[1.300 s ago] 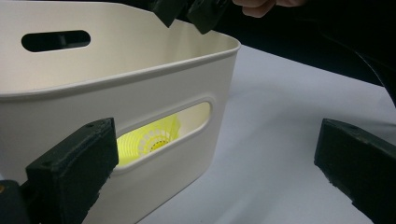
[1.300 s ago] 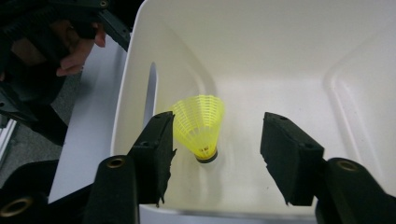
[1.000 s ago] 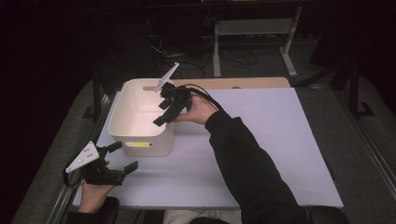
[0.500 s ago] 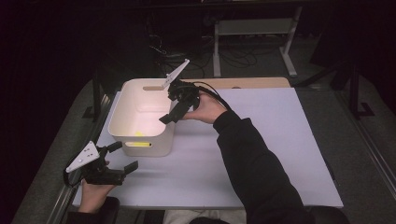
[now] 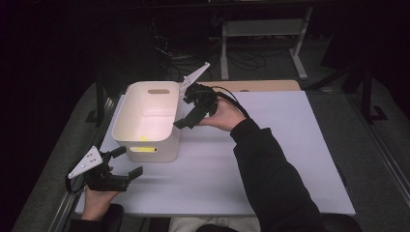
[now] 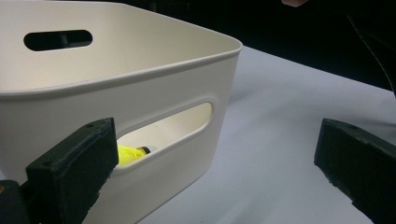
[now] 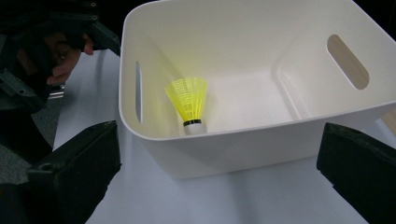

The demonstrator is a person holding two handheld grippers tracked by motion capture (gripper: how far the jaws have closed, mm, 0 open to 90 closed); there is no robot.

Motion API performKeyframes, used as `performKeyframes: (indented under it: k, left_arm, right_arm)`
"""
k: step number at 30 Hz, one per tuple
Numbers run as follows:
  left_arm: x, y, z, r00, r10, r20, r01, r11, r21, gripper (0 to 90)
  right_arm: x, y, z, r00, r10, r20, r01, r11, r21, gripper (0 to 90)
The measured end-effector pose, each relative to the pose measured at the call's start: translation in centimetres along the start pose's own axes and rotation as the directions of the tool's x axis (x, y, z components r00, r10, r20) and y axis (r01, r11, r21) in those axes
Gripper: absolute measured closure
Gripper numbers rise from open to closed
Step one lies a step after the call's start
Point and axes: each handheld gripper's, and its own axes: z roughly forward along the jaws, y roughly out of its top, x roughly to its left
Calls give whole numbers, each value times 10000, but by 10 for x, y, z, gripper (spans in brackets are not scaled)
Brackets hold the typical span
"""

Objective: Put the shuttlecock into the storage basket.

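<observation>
The white worktop (image 5: 270,145) carries a cream bin (image 5: 147,121) with slotted handles at its left side. The right gripper (image 5: 191,116), jaws spread and empty, hovers at the bin's right rim. The left gripper (image 5: 123,162), jaws spread, sits near the bin's front wall. A yellow shuttlecock (image 7: 189,103) lies inside the bin.

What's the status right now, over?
Both grippers open, empty: left near the bin's front, right beside its rim. Yellow shuttlecock lies inside the bin. Nothing in the way.
</observation>
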Motion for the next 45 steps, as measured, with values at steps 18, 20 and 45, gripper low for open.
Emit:
performKeyframes:
  k: [18,20,45]
  left_arm:
    - [0,0,0,10000,6,24,-6,10000,4,0]
    - [0,0,0,10000,10,25,-10,10000,4,0]
    - [0,0,0,10000,53,56,-53,10000,27,0]
  right_arm:
    - [-5,-32,-15,9985,526,164,-521,9982,-286,0]
    - [-6,-33,-16,9983,556,175,-551,9980,-297,0]
    - [-11,-69,-54,9899,1154,825,-1088,9908,-808,0]
